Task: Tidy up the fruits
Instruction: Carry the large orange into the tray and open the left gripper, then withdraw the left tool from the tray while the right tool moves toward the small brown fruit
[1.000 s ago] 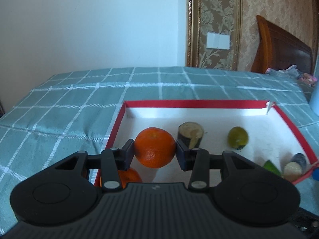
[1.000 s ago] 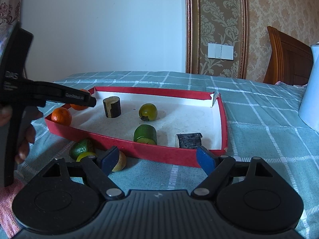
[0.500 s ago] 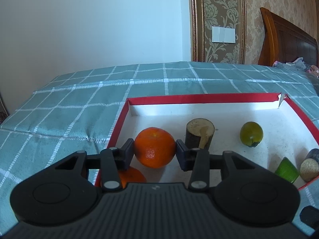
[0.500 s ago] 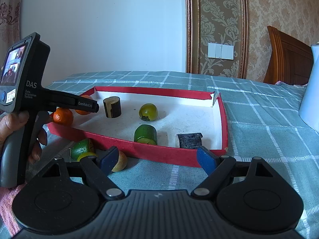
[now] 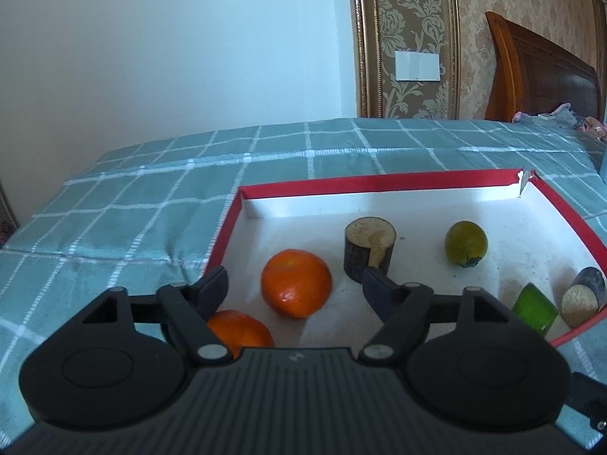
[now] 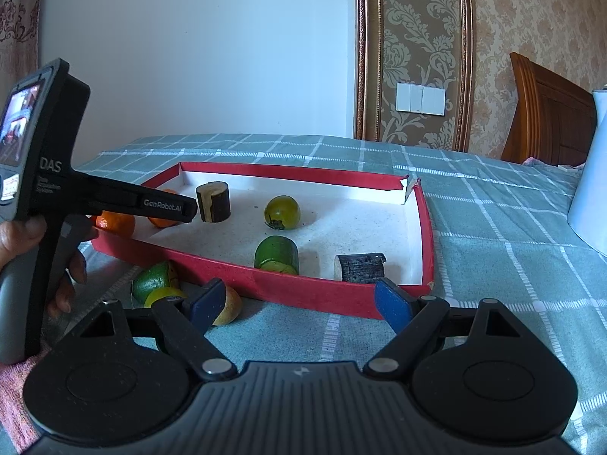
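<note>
An orange rests on the white floor of the red-rimmed tray, near its left wall. My left gripper straddles it with jaws opening, and a gap shows between each pad and the fruit. A second orange lies just below the left finger. In the right wrist view the left gripper reaches over the tray's left corner, half hiding that orange. My right gripper stands open and empty over the cloth, in front of the tray's near wall.
The tray also holds a bark-covered log piece, a round green fruit, a green chunk and a dark cylinder. Green, yellow and tan fruit pieces lie on the checked cloth outside. A white container stands at the right.
The left jaws have parted and let go of the orange, which now sits lower on the tray floor. The right gripper has not moved.
</note>
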Demonstrator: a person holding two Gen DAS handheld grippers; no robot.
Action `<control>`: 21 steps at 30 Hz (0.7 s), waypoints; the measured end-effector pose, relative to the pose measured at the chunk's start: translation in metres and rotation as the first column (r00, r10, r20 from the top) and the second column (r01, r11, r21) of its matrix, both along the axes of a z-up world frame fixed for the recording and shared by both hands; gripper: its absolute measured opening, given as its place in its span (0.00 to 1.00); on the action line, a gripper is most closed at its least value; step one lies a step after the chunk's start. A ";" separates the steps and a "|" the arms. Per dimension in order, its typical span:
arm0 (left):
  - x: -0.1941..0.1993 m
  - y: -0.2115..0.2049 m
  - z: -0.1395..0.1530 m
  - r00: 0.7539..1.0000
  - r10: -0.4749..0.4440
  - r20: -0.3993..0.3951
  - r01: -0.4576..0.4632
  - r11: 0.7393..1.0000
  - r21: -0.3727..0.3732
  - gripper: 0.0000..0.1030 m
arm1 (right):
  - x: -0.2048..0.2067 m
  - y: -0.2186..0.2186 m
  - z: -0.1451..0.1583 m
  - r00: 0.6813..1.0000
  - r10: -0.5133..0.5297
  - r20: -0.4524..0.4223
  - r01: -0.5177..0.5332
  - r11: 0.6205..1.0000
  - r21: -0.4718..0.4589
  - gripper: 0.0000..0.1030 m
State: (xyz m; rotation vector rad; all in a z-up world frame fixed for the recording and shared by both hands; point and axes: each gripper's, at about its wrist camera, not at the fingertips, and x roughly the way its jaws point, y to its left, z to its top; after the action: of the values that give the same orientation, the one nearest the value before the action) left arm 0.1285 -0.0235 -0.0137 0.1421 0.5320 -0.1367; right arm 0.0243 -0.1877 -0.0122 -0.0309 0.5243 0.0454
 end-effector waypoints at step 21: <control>-0.099 0.047 0.018 0.998 -0.036 0.052 0.041 0.994 -0.101 0.94 | 0.000 0.004 -0.003 1.000 -0.005 0.002 0.005 1.000 -0.028 0.87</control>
State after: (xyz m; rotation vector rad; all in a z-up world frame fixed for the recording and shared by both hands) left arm 0.0298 0.0234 0.0045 0.0557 0.4713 -0.1970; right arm 0.0241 -0.1834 -0.0149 -0.0571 0.5233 0.0330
